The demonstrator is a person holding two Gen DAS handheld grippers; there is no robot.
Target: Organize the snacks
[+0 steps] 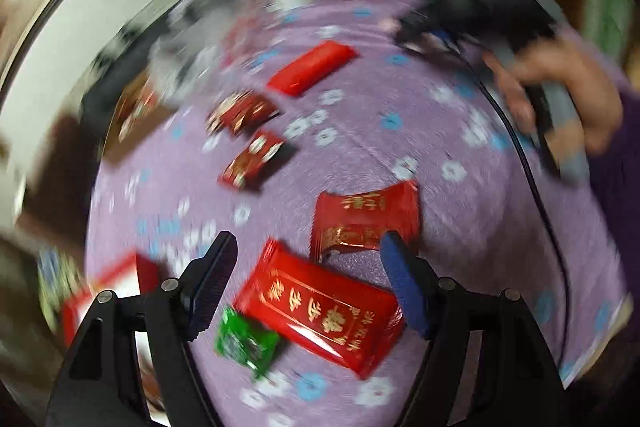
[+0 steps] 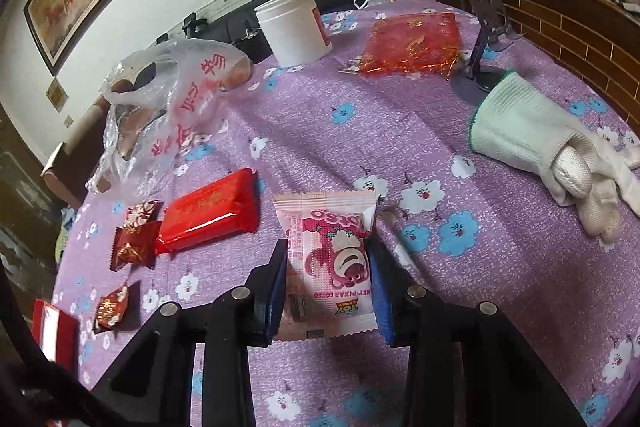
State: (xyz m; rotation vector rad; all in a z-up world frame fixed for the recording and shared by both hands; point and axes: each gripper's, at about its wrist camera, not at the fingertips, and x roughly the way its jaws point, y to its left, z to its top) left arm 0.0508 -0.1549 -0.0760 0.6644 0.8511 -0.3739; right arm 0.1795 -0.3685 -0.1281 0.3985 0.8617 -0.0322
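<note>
The left gripper (image 1: 306,273) hangs over the table with its jaws spread wide and nothing between the pads (the whole left wrist view is smeared with blur). The right gripper (image 2: 328,283) has its blue-padded fingers (image 2: 278,291) drawn in flat against both sides of a pink snack packet (image 2: 328,259), which sits upright between them. Seen from the left wrist camera, a bare hand (image 1: 560,95) in a purple sleeve grips the right gripper's handle, fingers curled around it.
</note>
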